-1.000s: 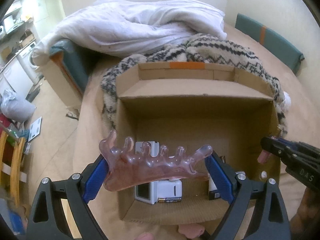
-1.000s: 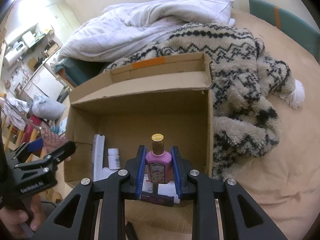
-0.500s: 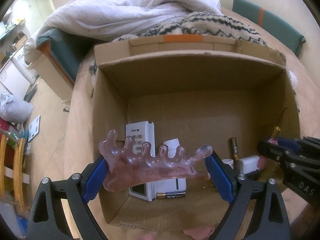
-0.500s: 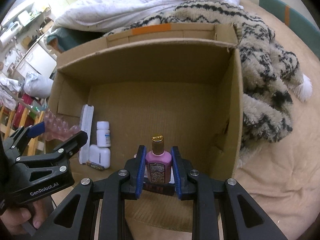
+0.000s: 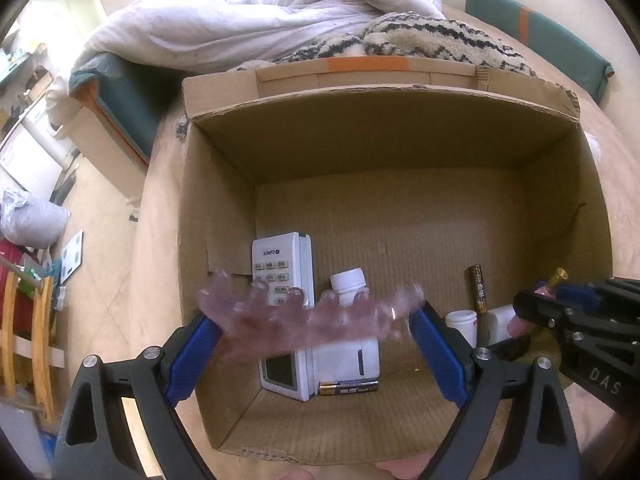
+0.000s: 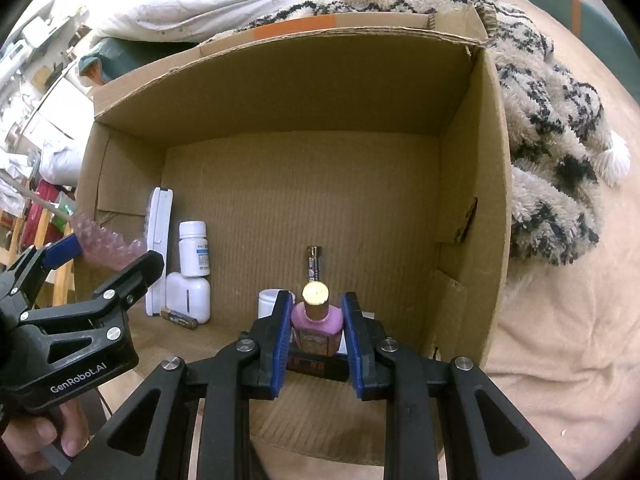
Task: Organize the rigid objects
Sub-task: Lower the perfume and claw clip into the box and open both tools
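Note:
My left gripper [image 5: 310, 340] is shut on a translucent pink comb-like massager [image 5: 308, 314], blurred, held over the near left of an open cardboard box [image 5: 384, 116]. It also shows in the right wrist view [image 6: 104, 242]. My right gripper [image 6: 316, 336] is shut on a pink bottle with a gold cap [image 6: 317, 320], held low inside the box [image 6: 280, 92] near its front wall. On the box floor lie a white remote [image 5: 282, 276], white bottles [image 5: 350, 284] and batteries [image 5: 479, 288].
The box sits on a tan bed [image 6: 560, 320]. A patterned fleece blanket [image 6: 548, 120] lies to its right and a white duvet [image 5: 256, 20] behind it. The floor and furniture [image 5: 28, 312] lie to the left.
Both grippers have moved forward and down toward the box. The pink bottle now sits lower inside the box. The massager is blurred by motion.

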`<state>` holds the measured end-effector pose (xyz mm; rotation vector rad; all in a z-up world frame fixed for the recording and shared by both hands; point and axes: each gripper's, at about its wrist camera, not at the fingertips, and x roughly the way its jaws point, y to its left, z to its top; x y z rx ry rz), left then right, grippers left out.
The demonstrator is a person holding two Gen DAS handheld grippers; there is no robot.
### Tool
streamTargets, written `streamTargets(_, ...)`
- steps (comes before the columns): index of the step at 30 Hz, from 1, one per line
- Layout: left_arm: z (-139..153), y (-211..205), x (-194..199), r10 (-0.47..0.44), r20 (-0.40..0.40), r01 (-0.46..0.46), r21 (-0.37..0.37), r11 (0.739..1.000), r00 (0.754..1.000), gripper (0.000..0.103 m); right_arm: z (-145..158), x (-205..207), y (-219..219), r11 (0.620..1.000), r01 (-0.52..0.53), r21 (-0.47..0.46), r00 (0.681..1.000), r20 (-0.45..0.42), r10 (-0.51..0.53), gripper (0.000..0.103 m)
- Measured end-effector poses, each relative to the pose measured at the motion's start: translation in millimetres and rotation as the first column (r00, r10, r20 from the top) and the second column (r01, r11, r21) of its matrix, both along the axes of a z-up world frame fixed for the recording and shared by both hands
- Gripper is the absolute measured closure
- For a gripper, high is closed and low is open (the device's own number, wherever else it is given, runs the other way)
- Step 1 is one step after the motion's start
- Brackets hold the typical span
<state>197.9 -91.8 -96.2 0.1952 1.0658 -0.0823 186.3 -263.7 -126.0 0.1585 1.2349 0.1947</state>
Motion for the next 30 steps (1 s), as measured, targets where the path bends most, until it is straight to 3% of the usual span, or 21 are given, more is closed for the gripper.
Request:
streamTargets(8, 1.8, 1.2, 0.5, 0.000, 0.000, 0.000, -0.012, 1.000, 1.000, 0.010, 14.9, 0.0, -6.8, 0.998, 0.018, 0.062, 0.998, 0.064, -0.022, 0.077)
streamTargets(10, 1.8, 2.5, 0.5, 0.002, -0.009, -0.003, -0.029, 1.000, 1.000, 0.005, 19.5, -0.3, -9.4, 0.996, 0.029, 0.086, 0.996, 0.083, -0.036, 0.073)
streamTargets(11, 2.7, 3.4, 0.2, 0.004, -0.011, -0.005, -0.042, 0.999, 1.000, 0.004, 21.5, -0.6, -11.3, 0.995, 0.037, 0.095, 0.995, 0.089, -0.046, 0.058)
streamTargets(12, 3.5, 3.6, -0.2, 0.005, -0.010, -0.005, -0.047, 0.999, 1.000, 0.004, 23.7, -1.2, -13.6, 0.993, 0.050, 0.102, 0.993, 0.097, -0.060, 0.027)
streamTargets(14, 5.3, 3.3, -0.9, 0.006, -0.004, -0.006, -0.049, 0.999, 1.000, 0.004, 29.8, -3.2, -18.0, 0.990, 0.075, 0.121, 0.988, 0.128, -0.091, 0.009)
streamTargets(30, 18.7, 6.6, -6.5, 0.010, 0.021, -0.008, -0.069, 0.998, 1.000, 0.003, 40.6, -2.6, -21.9, 0.986, 0.090, 0.141, 0.984, 0.140, -0.110, 0.009)
